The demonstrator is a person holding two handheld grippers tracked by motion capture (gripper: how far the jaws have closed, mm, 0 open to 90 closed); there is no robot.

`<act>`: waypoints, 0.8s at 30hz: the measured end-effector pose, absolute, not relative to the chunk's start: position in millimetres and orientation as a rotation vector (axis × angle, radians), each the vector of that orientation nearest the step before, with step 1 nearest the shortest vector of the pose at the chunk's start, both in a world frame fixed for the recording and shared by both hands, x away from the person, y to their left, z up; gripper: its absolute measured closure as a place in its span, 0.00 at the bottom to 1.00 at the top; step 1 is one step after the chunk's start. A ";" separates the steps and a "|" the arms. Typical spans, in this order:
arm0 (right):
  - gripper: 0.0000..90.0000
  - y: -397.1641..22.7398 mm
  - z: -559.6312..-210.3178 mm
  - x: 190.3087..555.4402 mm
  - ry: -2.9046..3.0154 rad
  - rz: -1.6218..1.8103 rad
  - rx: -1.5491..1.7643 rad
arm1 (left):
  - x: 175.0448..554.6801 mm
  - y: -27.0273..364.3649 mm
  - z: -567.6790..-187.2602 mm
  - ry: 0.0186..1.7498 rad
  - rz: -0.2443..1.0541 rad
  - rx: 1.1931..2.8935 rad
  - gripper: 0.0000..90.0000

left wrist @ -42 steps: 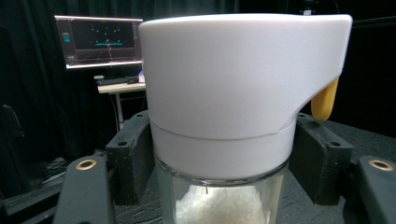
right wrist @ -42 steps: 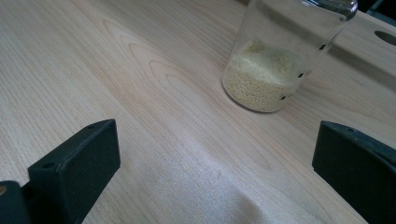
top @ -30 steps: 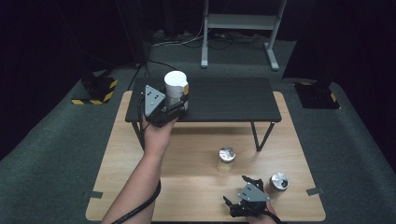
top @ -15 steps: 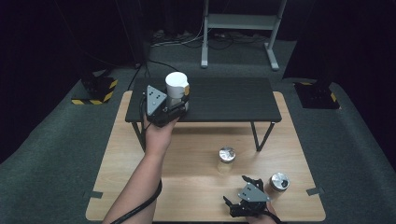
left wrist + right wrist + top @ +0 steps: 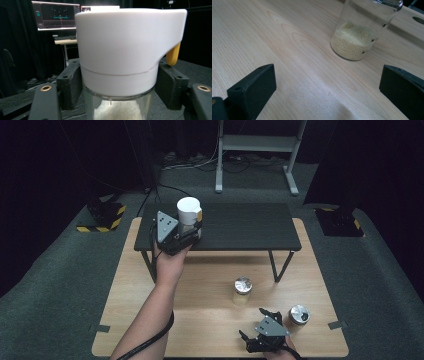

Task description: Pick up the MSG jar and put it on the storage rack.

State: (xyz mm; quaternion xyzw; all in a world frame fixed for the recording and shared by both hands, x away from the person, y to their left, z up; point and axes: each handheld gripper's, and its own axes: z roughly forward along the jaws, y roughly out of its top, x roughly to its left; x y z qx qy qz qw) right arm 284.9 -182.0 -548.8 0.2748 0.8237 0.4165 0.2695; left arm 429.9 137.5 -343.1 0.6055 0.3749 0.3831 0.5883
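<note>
High view: one white-lidded glass jar point(image 5: 189, 215) is clamped in the left gripper point(image 5: 192, 231) on the matte black shelf point(image 5: 240, 226). Two steel-capped jars stand beyond the spread right gripper point(image 5: 255, 327).

dark lab: monitors point(image 5: 58, 15), black curtains point(image 5: 17, 50)
</note>
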 end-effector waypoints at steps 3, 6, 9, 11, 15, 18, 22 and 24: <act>0.00 -182.0 -548.8 285.0 2.221 1.123 0.741 | 430.8 137.5 -343.1 0.870 0.891 1.410 0.34; 0.00 -182.3 -548.7 284.9 2.221 1.125 0.746 | 431.9 138.2 -343.0 0.869 0.885 1.411 0.34; 0.00 -182.4 -548.7 284.9 2.221 1.126 0.747 | 432.7 138.8 -343.0 0.870 0.881 1.408 0.34; 0.00 -182.3 -548.7 285.0 2.222 1.124 0.744 | 431.9 138.7 -343.4 0.867 0.885 1.410 0.34; 0.00 -182.3 -548.8 284.9 2.221 1.124 0.744 | 430.4 139.0 -344.0 0.863 0.887 1.410 0.34; 0.00 -182.2 -548.8 285.0 2.223 1.123 0.742 | 429.5 139.8 -344.4 0.861 0.883 1.412 0.34; 0.00 -181.5 -548.9 284.3 2.222 1.117 0.741 | 429.9 139.8 -343.8 0.864 0.877 1.414 0.33; 0.00 -181.6 -548.9 284.4 2.222 1.117 0.740 | 430.4 139.8 -343.1 0.864 0.875 1.416 0.33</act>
